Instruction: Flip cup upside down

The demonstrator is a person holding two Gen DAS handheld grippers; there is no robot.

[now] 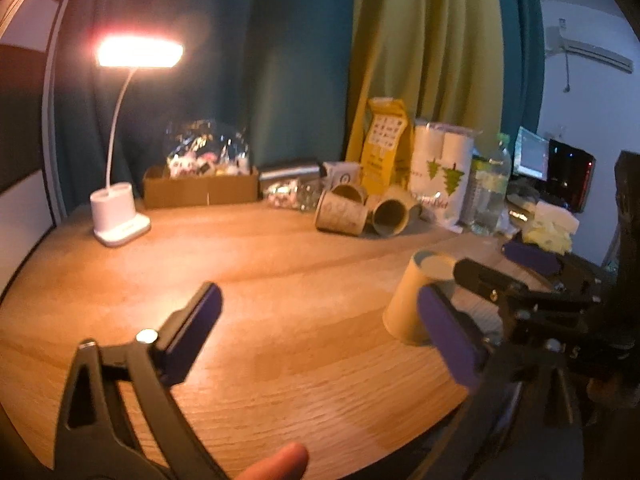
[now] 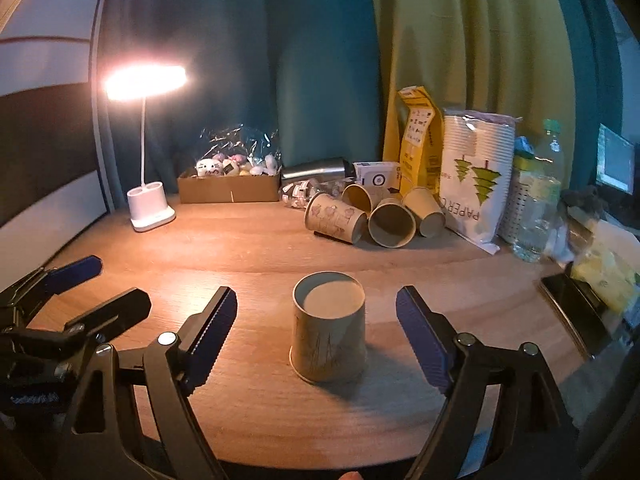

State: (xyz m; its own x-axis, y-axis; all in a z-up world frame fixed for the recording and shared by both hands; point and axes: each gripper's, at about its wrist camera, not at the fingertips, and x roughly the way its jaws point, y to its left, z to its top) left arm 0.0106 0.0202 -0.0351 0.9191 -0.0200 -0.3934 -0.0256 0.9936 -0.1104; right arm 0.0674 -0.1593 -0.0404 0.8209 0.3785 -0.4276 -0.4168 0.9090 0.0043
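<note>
Cup (image 2: 328,328) is sitting upside down on the table (image 2: 248,248), base up, btwn my R gripper (image 2: 316,320) fingers w/o touching. I'm holding R jaws wide. L gripper (image 1: 320,332) is hovering beside it, jaws also wide, gripping nothing.

Dim room, glaring desk lamp (image 2: 146,83), fisheye-warped edges
</note>
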